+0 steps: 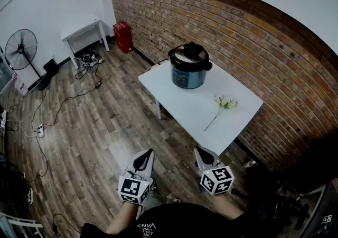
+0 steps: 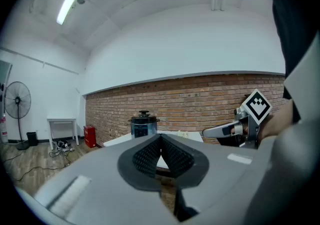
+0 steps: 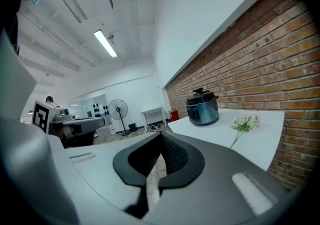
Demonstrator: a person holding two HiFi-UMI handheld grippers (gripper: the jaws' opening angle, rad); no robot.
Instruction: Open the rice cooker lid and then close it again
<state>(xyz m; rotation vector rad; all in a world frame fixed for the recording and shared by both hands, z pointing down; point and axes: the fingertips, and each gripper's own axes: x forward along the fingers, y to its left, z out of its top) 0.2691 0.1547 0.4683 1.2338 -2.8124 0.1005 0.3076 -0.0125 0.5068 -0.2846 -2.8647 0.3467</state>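
The rice cooker (image 1: 189, 67) stands on the far corner of a white, flat-topped rectangular counter (image 1: 182, 112), close to a rough red brick wall (image 1: 264, 52). It is a squat round pot with a glossy dark blue body, and its metallic lid (image 1: 186, 56) is down, topped by a black knob with black handles at the sides. Nearer along the counter lies a thin-stemmed sprig of pale flowers (image 1: 224, 103), well apart from the cooker. Both tools hang low in front of the person, off the counter's near edge and over the wood-plank floor (image 1: 90, 126). The left hand-held gripper (image 1: 148, 154) is clenched with nothing in it, its smooth grey shells meeting at the tip and its black, finely ribbed pads pressed together. The right hand-held gripper (image 1: 200, 152) is likewise clenched and empty, of the same tapered shape. Each carries a cube of black-and-white square markers at its rear. A round standing fan (image 1: 21, 49) stands far left.
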